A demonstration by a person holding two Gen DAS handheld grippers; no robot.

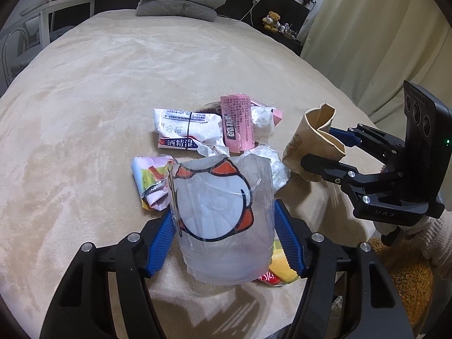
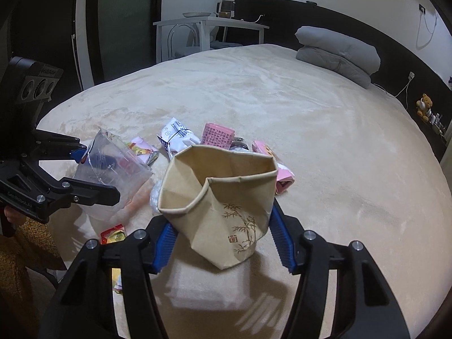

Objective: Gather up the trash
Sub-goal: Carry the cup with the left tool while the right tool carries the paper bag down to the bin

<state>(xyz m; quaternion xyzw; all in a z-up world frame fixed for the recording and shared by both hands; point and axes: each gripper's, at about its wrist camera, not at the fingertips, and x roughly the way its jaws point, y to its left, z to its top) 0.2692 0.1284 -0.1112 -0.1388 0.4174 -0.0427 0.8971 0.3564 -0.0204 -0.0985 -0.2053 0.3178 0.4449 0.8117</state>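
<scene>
A beige plush bed point(image 1: 113, 90) fills the room, with a white table point(image 2: 210, 24) beyond its left edge, folded grey bedding point(image 1: 179, 0) at the dark headboard, curtains on the right, and wide bare blanket around the trash pile. The left claw point(image 1: 224, 223) grips a clear plastic cup point(image 1: 223, 217), its long axis running away, mouth toward the wrappers point(image 1: 186, 130). Beside it, the right claw point(image 2: 221, 227) clamps a crumpled paper bag point(image 2: 220, 197), mouth up and away.
</scene>
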